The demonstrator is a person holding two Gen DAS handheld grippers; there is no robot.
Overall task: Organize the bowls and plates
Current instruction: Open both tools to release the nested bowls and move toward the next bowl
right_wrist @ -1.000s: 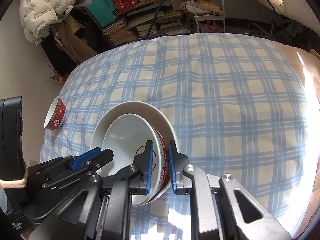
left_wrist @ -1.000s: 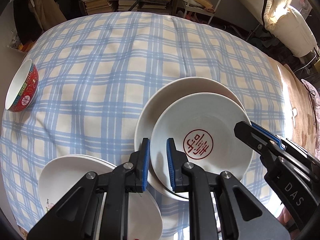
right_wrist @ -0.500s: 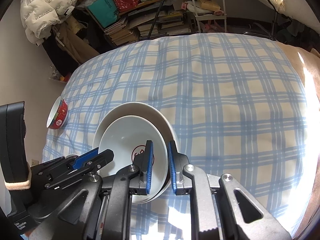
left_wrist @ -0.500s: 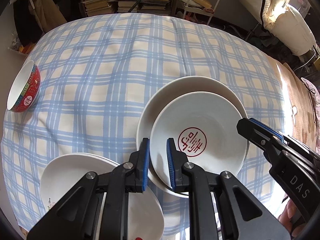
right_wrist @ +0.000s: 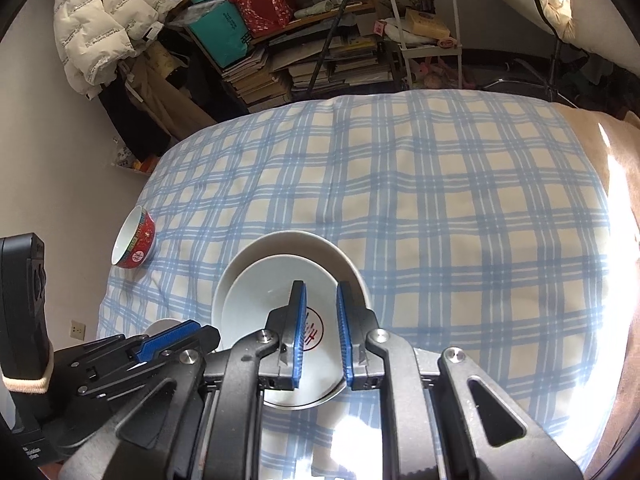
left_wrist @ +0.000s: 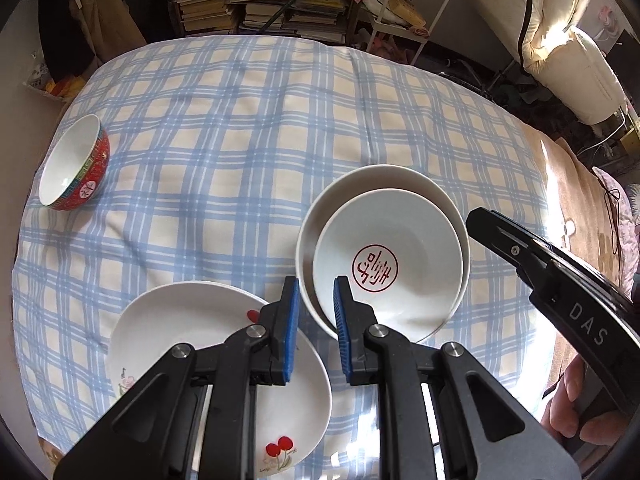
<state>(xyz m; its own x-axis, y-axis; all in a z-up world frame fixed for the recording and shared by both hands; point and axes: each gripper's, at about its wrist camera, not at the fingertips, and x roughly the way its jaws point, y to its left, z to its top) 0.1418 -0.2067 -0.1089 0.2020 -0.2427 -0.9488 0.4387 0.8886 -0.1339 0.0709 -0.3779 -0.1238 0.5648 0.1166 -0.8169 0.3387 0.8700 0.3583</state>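
A white bowl with a round red mark inside (left_wrist: 420,240) (right_wrist: 256,308) sits nested flat in a larger white bowl (left_wrist: 320,216) (right_wrist: 248,264) on the checked cloth. My right gripper (right_wrist: 321,286) (left_wrist: 474,216) hovers over its far right rim. Its pads stand a narrow gap apart, with only the bowl's floor showing between them. My left gripper (left_wrist: 315,284) (right_wrist: 208,334) hangs above the large bowl's near left rim, narrowly open and holding nothing. A white plate with cherries (left_wrist: 180,320) lies under the left gripper. A small red bowl (left_wrist: 72,164) (right_wrist: 134,244) rests tilted at the far left.
The blue and cream checked cloth (left_wrist: 240,140) covers a rounded table. Bookshelves and a white cart (right_wrist: 424,40) stand beyond its far edge. A person's hand (left_wrist: 572,400) holds the right gripper's handle at lower right.
The marked bowl has gone from tilted in my right gripper to lying flat in the large bowl, off the pads. My left gripper has risen off the large bowl's rim.
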